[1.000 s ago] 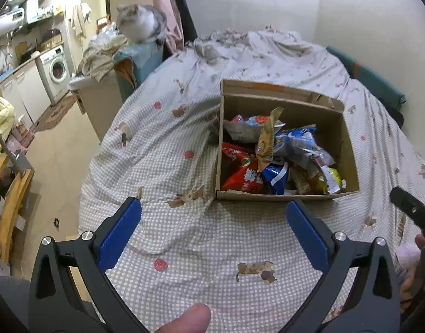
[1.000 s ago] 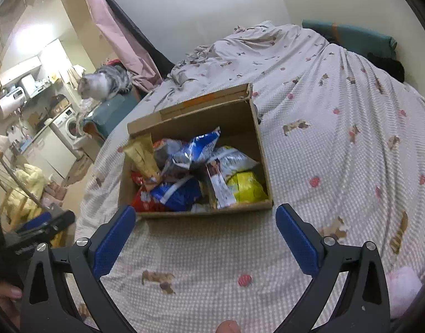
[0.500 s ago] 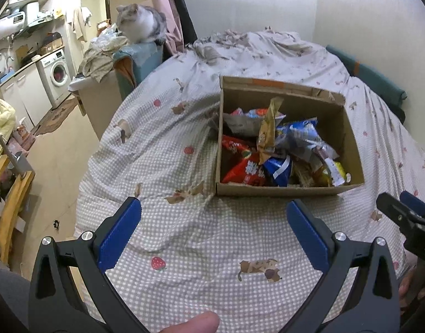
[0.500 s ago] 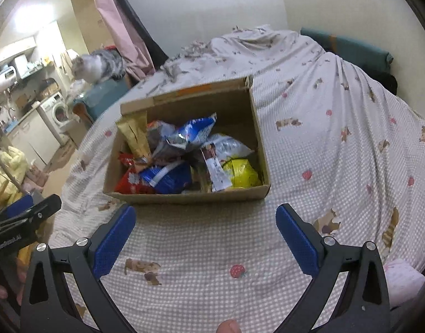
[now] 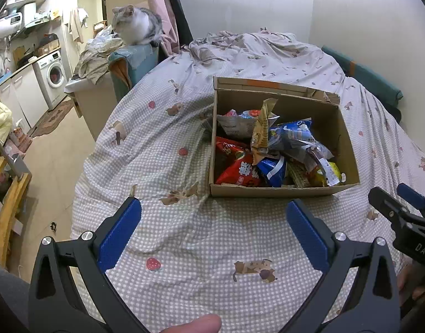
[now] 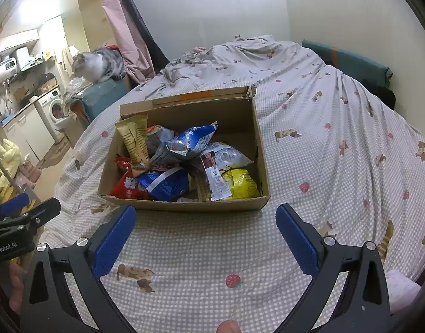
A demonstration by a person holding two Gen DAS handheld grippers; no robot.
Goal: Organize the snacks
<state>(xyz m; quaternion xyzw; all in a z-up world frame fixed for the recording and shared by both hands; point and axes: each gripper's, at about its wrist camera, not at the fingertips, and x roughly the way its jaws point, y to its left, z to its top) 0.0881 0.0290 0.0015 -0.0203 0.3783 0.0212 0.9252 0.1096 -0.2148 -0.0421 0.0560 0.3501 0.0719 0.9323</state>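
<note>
An open cardboard box point(image 5: 279, 191) point(image 6: 184, 204) stands on the bed, holding several snack bags: a red bag point(image 5: 238, 170) point(image 6: 127, 187), a blue bag point(image 5: 273, 168) point(image 6: 165, 184), a yellow bag point(image 6: 241, 183), a tan packet point(image 5: 263, 130) point(image 6: 134, 140) standing up. My left gripper point(image 5: 213, 227) is open and empty, hovering over the bedspread just short of the box's near wall. My right gripper point(image 6: 205, 231) is open and empty, also just short of the near wall. Each gripper shows at the edge of the other's view.
The bed is covered by a checked bedspread point(image 5: 168, 149) point(image 6: 337, 152). A cat point(image 5: 134, 27) point(image 6: 97, 63) sits on a teal-covered stand left of the bed. A washing machine point(image 5: 54, 76) and floor lie further left. A wall runs behind and right.
Both grippers have moved closer together and slightly toward the box, so it looks larger and more centred. The right gripper now shows further into the left view. Both jaws stay open.
</note>
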